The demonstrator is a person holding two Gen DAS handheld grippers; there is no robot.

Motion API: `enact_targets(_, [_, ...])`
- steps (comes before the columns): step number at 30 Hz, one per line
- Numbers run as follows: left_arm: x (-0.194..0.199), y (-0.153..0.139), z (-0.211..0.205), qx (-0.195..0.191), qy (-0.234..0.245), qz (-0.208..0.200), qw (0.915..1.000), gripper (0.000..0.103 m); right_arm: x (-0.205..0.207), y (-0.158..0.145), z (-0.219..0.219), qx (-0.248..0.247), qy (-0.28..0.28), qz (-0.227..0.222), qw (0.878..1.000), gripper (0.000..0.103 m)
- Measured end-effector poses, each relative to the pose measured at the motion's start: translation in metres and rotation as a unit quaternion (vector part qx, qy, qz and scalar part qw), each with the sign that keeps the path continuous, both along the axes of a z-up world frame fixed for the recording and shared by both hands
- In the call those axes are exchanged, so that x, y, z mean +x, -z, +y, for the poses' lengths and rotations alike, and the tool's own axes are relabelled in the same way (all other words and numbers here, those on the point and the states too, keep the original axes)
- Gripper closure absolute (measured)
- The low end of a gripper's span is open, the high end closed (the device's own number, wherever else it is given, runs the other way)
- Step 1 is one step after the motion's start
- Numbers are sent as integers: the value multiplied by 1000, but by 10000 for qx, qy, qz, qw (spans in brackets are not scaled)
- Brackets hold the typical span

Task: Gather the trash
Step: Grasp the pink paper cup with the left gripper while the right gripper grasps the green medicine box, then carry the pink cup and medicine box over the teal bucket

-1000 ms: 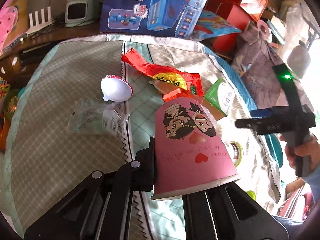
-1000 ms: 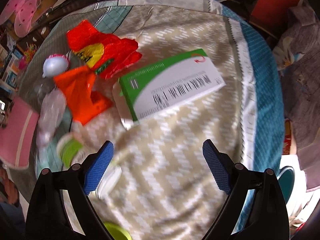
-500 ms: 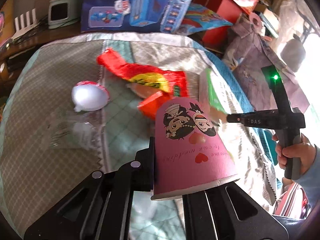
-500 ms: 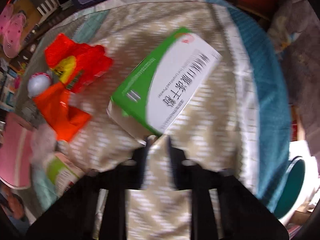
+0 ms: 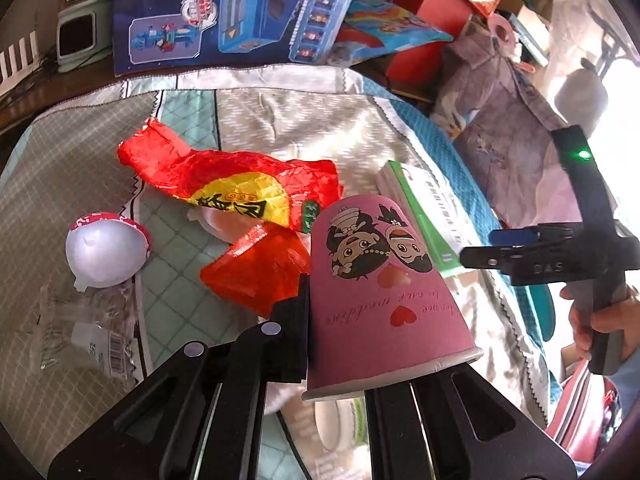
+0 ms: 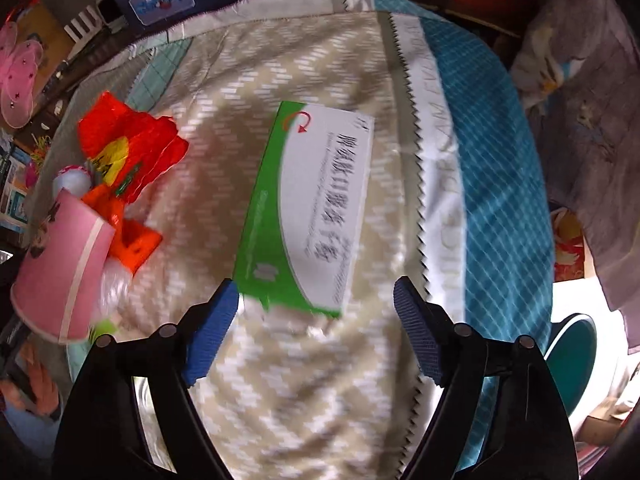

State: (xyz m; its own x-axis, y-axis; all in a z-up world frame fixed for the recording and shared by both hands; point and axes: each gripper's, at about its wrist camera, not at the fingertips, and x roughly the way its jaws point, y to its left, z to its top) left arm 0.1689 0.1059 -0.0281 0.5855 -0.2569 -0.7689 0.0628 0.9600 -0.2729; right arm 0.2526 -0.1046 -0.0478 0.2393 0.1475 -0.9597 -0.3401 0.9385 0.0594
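Item: green box (image 6: 308, 216), on the quilt (image 6: 304, 380) right of the red wrapper (image 6: 132, 152). Our right gripper (image 6: 316, 332) has just reopened wide around its near end, nothing held; our left gripper (image 5: 340, 320) stays clamped on the pink cup (image 5: 384, 292). Box pickup pending.

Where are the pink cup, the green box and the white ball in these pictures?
pink cup (image 5: 384, 288), left wrist view, on its printed side.
green box (image 6: 316, 208), right wrist view, on its white face.
white ball (image 5: 105, 255), left wrist view, on its rounded white surface.
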Motion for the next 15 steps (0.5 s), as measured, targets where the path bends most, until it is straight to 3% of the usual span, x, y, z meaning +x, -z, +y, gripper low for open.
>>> enact_targets(7, [-1,2,18,-50,-144,-2,9999,97,27,24,19,38,109,276,9996,27])
enact_targets(8, [-1,3,19,-73,-155,22,9999,97,28,25,19,16,141,197,9997,32])
enact_targets(15, [-1,-1,5,-163,-16,-12,9999,97,9,12,9,-50,98,-156,9998,32])
